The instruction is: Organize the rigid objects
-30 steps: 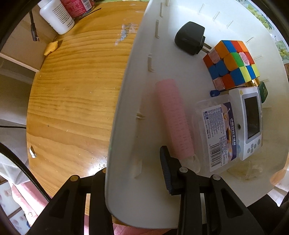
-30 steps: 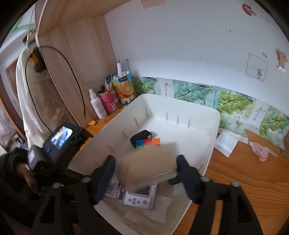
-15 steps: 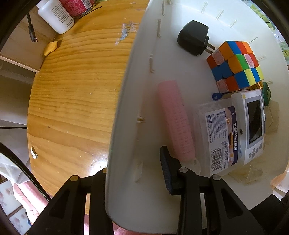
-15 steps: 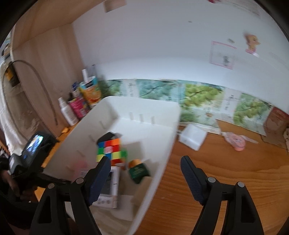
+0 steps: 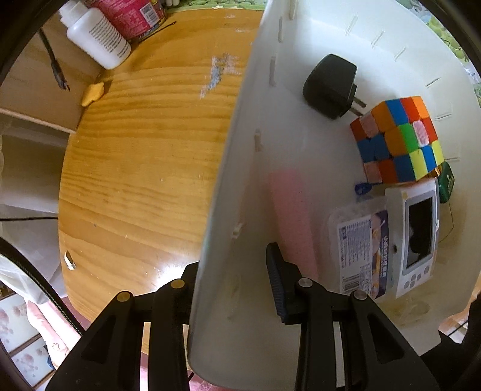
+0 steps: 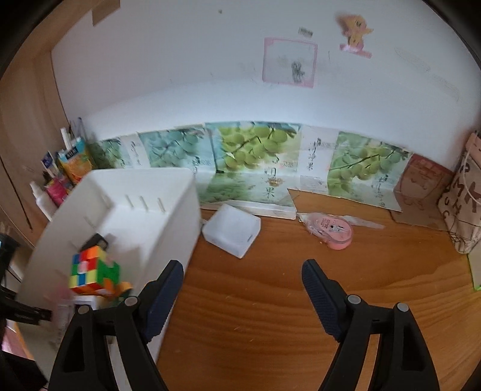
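left gripper clamps the bin wall, right gripper hangs wide and bare over the wood

my left gripper (image 5: 234, 285) points down and pinches the near wall of the white plastic bin (image 5: 228, 180), one finger inside the bin and the other outside it over the wooden surface (image 5: 144, 168). inside the bin, at about one o'clock from that gripper, i see a multicoloured puzzle cube (image 5: 396, 141). a black plug adapter (image 5: 330, 85) lies just beyond it, at about twelve o'clock from the cube, its prongs toward the cube. a white handheld device with a dark screen (image 5: 416, 237) lies nearer me, just beside the cube, and a clear plastic packet with a barcode label (image 5: 362, 255) lies along its left edge. a pink cylinder (image 5: 293, 216), blurred, lies directly ahead of my inner finger. a dark green small box (image 5: 446, 182) peeps out at three o'clock of the cube.

outside the bin, at eleven o'clock, a white plastic bottle (image 5: 96, 39) stands near a red printed can (image 5: 129, 15).

my right gripper (image 6: 240, 297) is spread wide with nothing between its fingers, tilted down over bare wood. the bin sits at its nine o'clock. at twelve o'clock lies a small white translucent plastic box (image 6: 231, 233), and at one o'clock a pink tape dispenser (image 6: 333, 231), well apart from the bin.
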{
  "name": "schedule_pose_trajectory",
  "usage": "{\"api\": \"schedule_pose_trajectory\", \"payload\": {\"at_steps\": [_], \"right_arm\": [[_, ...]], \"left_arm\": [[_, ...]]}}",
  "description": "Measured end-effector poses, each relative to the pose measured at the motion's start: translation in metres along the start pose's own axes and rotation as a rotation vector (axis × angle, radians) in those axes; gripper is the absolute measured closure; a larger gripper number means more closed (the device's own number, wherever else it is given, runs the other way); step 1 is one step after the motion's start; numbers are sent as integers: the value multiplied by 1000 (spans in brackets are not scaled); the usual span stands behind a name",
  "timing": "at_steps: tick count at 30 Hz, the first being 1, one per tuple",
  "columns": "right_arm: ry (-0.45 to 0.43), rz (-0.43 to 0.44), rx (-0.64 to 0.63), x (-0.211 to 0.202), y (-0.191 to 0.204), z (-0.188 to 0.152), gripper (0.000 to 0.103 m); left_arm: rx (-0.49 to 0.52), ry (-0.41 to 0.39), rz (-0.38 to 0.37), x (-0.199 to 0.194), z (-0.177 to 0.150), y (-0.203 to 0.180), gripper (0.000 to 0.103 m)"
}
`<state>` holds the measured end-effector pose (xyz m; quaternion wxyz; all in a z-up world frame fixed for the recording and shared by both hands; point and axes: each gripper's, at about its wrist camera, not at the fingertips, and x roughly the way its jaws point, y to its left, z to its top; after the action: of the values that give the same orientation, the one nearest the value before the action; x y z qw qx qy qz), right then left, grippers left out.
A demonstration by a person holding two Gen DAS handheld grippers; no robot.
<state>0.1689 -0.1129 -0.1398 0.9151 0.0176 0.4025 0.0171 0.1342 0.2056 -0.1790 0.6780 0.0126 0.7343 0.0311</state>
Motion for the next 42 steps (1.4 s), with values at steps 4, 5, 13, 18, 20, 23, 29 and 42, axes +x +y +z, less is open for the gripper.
{"api": "schedule_pose_trajectory", "payload": {"at_steps": [4, 5, 13, 18, 20, 23, 29, 42], "right_arm": [[-1, 10, -51, 21, -3, -1, 21], [-1, 15, -65, 26, -3, -1, 21], [-26, 50, -178, 59, -5, 7, 21], [-49, 109, -216, 76, -7, 13, 21], [-46, 135, -230, 83, -6, 14, 21], [-34, 151, -260, 93, -2, 13, 21], [-14, 184, -271, 112, 2, 13, 21], [-6, 198, -229, 119, -9, 16, 62]], "left_arm": [[-3, 12, 7, -2, 11, -2, 67], [-9, 15, 7, -2, 13, -3, 67], [-37, 29, 25, 5, 20, -3, 67], [-62, 44, 37, 12, 20, 2, 67], [-74, 49, 41, 14, 21, 3, 67], [-91, 54, 50, 19, 18, 5, 67], [-116, 63, 61, 24, 13, 13, 67], [-129, 69, 70, 27, 1, 13, 67]]}}
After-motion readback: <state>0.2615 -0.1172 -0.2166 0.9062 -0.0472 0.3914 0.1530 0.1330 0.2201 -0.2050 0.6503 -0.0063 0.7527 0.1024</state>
